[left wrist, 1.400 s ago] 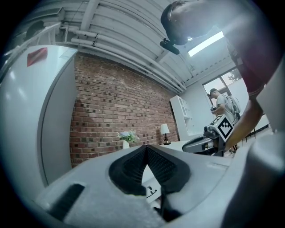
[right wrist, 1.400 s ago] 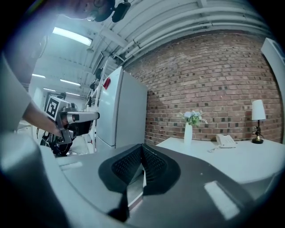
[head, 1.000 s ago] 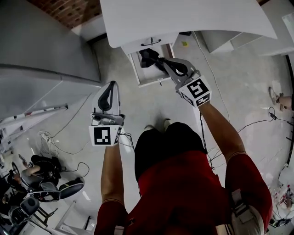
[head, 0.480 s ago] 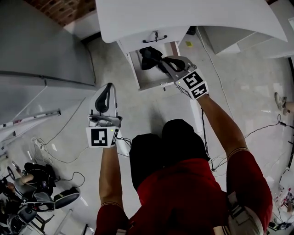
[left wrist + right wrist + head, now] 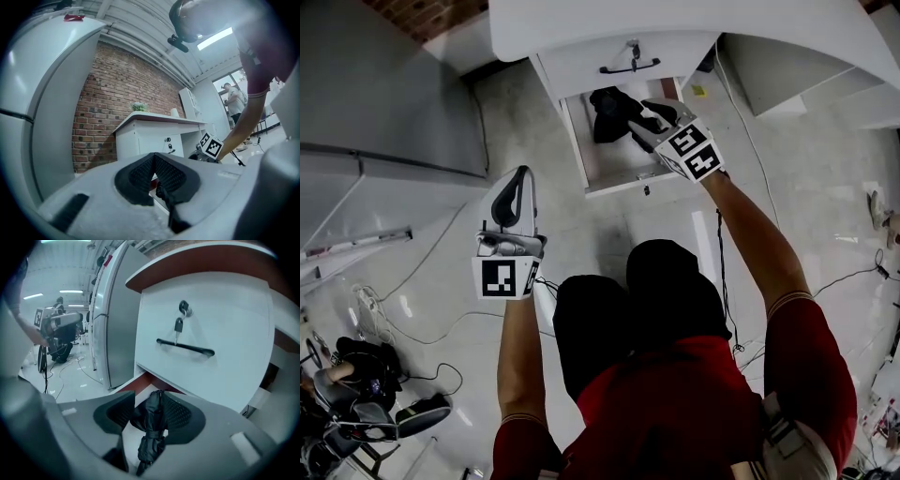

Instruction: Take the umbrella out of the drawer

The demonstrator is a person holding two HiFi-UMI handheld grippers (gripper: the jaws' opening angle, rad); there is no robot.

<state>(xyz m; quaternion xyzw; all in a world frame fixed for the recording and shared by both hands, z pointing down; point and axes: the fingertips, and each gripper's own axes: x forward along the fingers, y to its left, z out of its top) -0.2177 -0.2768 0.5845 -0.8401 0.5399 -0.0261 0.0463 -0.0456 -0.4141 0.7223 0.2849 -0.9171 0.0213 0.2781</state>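
A black folded umbrella (image 5: 612, 106) lies in the open lower drawer (image 5: 577, 141) of a white desk. My right gripper (image 5: 643, 119) reaches into that drawer from the right, pointing down at a slant. In the right gripper view the umbrella (image 5: 151, 432) stands between the jaws of the right gripper (image 5: 149, 401), which are opening. It rests against the right pad, with a gap at the left pad. My left gripper (image 5: 521, 176) hovers over the floor left of the drawer. In its own view the left gripper (image 5: 154, 159) is shut and holds nothing.
Above the open drawer is a shut drawer with a black handle (image 5: 185, 347) and a hanging key (image 5: 178, 325). The white desk top (image 5: 675, 23) overhangs both. A tall grey fridge (image 5: 375, 94) stands at the left. Cables (image 5: 412, 309) and chairs (image 5: 356, 398) are on the floor.
Both grippers have sunk lower. The right gripper has gone down into the drawer with the umbrella, and its jaws have parted around it.
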